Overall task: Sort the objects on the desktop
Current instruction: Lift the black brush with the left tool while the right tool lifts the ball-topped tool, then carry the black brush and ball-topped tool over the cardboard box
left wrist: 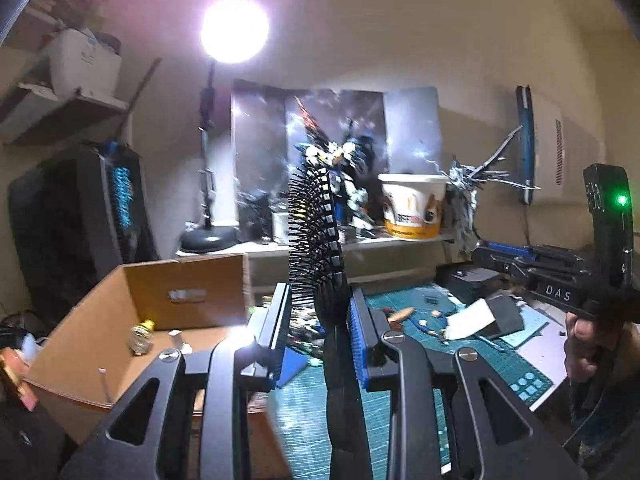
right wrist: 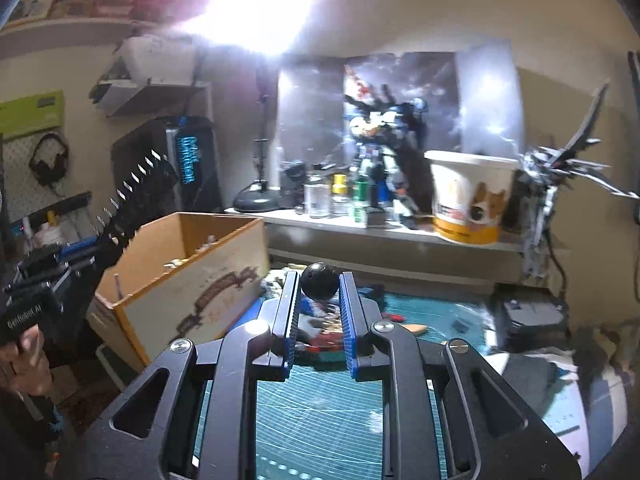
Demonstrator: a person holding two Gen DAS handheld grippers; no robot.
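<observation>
**Both grippers loaded, above the mat**

Left gripper [left wrist: 318,320]: closed on a black hairbrush [left wrist: 320,236]. The handle runs down between the blue pads [left wrist: 358,330], and the bristle head stands upright at frame centre with bristles facing left. In the right wrist view the same hairbrush [right wrist: 132,188] sticks up at mid-left, tilted right, over the near corner of the box.

Right gripper [right wrist: 319,304]: closed on a small black ball [right wrist: 319,281], pinched at the fingertips [right wrist: 291,300], both pads touching it. The ball sits at frame centre, above the far edge of the green cutting mat [right wrist: 320,408].

Cardboard box [left wrist: 132,320]: lower left of the left wrist view, open top, just beside the mat's left edge. A small bottle with a yellow cap [left wrist: 142,336] and a few small bits lie on its floor. In the right view the box [right wrist: 192,280] is at centre left, below and behind the brush head.

Mat [left wrist: 460,344] clutter at right centre of the left view: a folded white paper [left wrist: 468,320], a wooden-handled tool [left wrist: 400,315] and small scraps, all blurred.

Right hand [left wrist: 584,344] at the right edge of the left view, wrapped round its gripper's handle. Left hand [right wrist: 24,356] at the lower left edge of the right view.

Back shelf, upper centre: robot model [right wrist: 380,160], white bucket with a dog print [right wrist: 468,200], desk lamp [left wrist: 234,28] blown out.
</observation>
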